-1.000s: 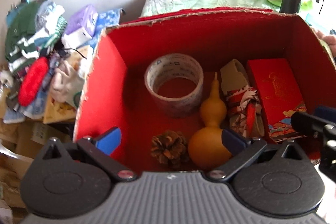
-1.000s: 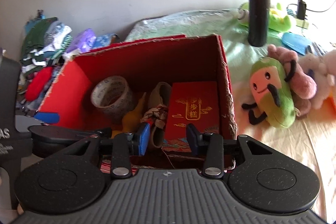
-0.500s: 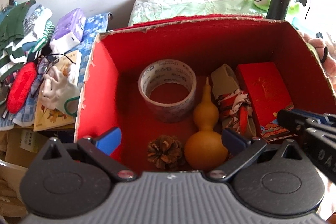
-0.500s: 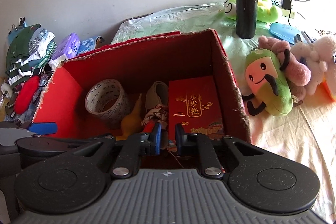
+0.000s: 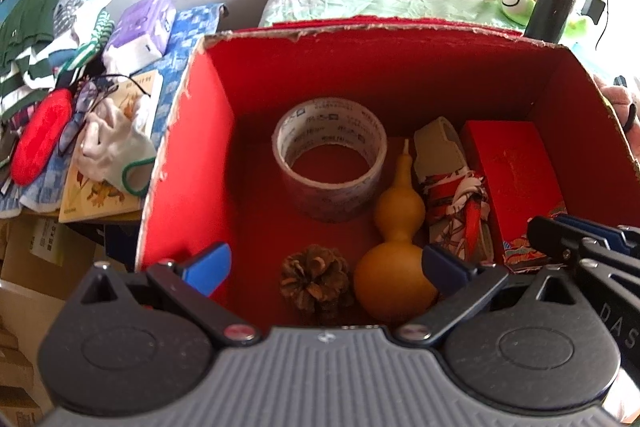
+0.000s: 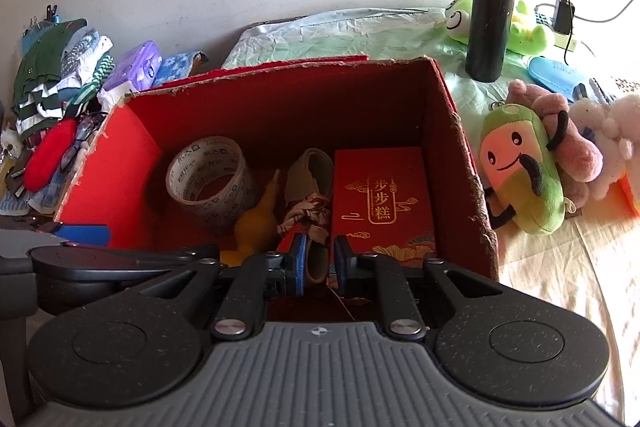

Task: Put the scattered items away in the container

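Note:
A red cardboard box (image 5: 188, 163) (image 6: 472, 187) holds a tape roll (image 5: 330, 173) (image 6: 212, 179), a yellow gourd (image 5: 394, 255) (image 6: 256, 223), a pine cone (image 5: 316, 277), a patterned cloth shoe (image 5: 452, 195) (image 6: 310, 187) and a red gift box (image 5: 516, 179) (image 6: 384, 199). My left gripper (image 5: 326, 263) is open and empty above the box's near edge, over the pine cone and gourd. My right gripper (image 6: 320, 259) is nearly shut with nothing between its pads, above the box's near edge by the shoe. It also shows in the left wrist view (image 5: 580, 239).
A black flask (image 6: 492, 11) and a green frog plush (image 6: 520, 23) stand behind the box. A green plush (image 6: 520, 171) and pink and white plush toys lie to its right on the bed. Clothes, a purple tissue pack (image 5: 144, 27) and a book (image 5: 108, 163) are piled on the left.
My right gripper has closed from open to nearly shut and pulled back a little from the box. My left gripper stays open and has risen slightly.

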